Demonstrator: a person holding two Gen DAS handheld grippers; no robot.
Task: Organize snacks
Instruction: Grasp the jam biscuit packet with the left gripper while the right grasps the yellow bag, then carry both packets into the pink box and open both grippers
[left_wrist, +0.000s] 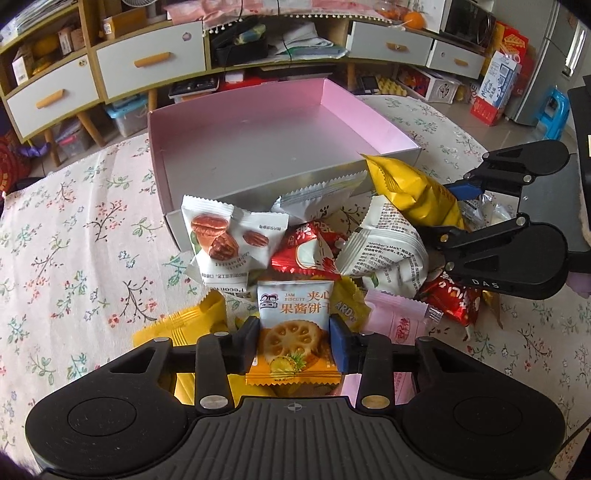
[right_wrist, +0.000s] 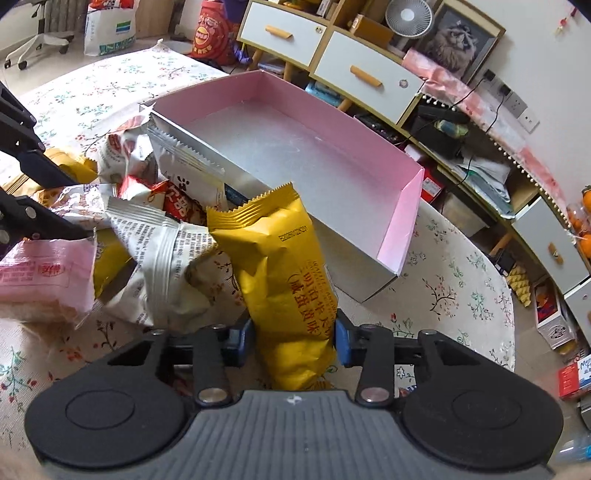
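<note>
Pink box (left_wrist: 258, 147); each hand-held gripper pinches one packet: left (left_wrist: 294, 341) biscuit (left_wrist: 293, 332), right (right_wrist: 294, 338) yellow bar (right_wrist: 288, 280).

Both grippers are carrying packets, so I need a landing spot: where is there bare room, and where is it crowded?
The pink box is bare across its whole floor, walls all round. The floral tablecloth is free left of the box. In the right wrist view, cloth is also bare beyond the box's short end. Crowded: the snack pile against the box's near wall, between left gripper and right gripper.

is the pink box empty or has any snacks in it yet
Empty: the pink box shows only bare floor in both views. The snack pile lies outside its near wall, on the tablecloth.
</note>
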